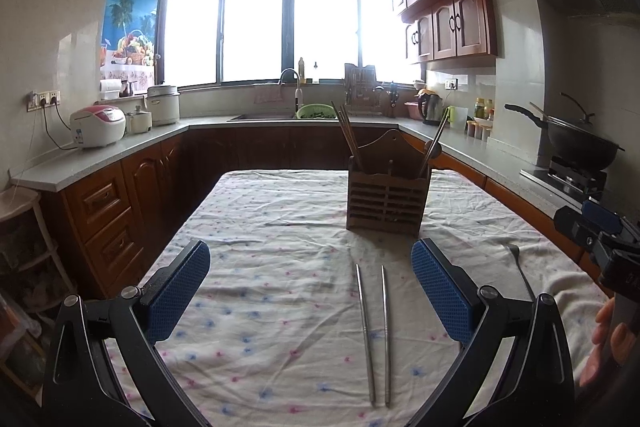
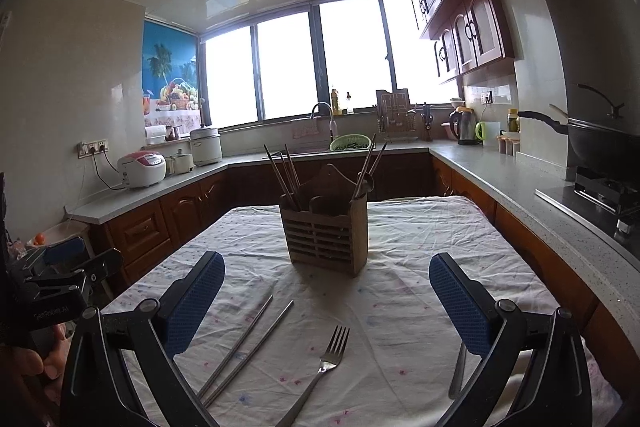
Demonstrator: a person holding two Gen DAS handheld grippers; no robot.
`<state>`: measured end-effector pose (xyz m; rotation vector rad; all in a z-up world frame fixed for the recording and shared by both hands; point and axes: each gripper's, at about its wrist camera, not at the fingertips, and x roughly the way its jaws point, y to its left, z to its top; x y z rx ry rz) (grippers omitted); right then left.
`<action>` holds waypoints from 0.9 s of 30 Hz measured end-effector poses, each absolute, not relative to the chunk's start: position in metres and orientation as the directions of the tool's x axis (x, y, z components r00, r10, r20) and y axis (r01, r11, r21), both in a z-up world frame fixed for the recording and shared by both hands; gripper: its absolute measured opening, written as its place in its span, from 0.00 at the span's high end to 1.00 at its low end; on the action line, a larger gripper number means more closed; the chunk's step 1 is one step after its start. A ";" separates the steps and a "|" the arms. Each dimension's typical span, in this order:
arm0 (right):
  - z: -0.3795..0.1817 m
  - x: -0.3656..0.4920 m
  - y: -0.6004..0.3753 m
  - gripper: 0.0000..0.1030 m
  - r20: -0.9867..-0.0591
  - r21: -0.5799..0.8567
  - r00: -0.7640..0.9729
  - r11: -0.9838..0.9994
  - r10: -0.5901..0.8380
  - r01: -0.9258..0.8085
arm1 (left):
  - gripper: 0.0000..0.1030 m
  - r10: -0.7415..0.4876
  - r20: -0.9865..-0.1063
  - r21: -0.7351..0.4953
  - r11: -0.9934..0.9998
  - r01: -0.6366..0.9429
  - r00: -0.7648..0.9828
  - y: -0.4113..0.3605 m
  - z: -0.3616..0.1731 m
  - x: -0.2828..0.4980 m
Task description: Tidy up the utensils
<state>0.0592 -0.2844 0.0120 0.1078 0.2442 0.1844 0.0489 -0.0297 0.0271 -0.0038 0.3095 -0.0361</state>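
Left wrist view: your left gripper (image 1: 310, 291) is spread above the chopsticks (image 1: 376, 331); holder (image 1: 388, 199) at 12 o'clock. Your right gripper (image 2: 326, 301), also spread, has the fork (image 2: 320, 371) at 6 o'clock, desk (image 2: 500, 267) edge at 3.

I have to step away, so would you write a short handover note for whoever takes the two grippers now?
Left gripper: open, empty, hovering over the pair of metal chopsticks.
Right gripper: open, empty, above the fork.
Wooden utensil holder stands upright mid-table on the floral cloth; chopsticks already stand in its left compartment, and a few long utensils in its right.
Left to do: the chopstick pair, the fork and another utensil handle partly hidden by the right finger all still lie on the cloth, untouched.
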 end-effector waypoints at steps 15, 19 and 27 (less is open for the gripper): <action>-0.049 0.047 -0.275 0.00 -0.227 0.107 0.961 0.984 0.161 -0.140 | 0.00 0.033 -0.327 -0.010 0.999 -0.039 0.944 -0.028 -0.018 0.050; -0.050 0.045 -0.273 0.00 -0.219 0.099 0.963 0.985 0.159 -0.140 | 0.00 0.034 -0.321 -0.012 0.999 -0.040 0.946 -0.027 -0.021 0.049; -0.052 0.043 -0.272 0.00 -0.221 0.105 0.962 0.985 0.160 -0.140 | 0.00 0.033 -0.325 -0.002 0.999 -0.036 0.945 -0.028 -0.021 0.047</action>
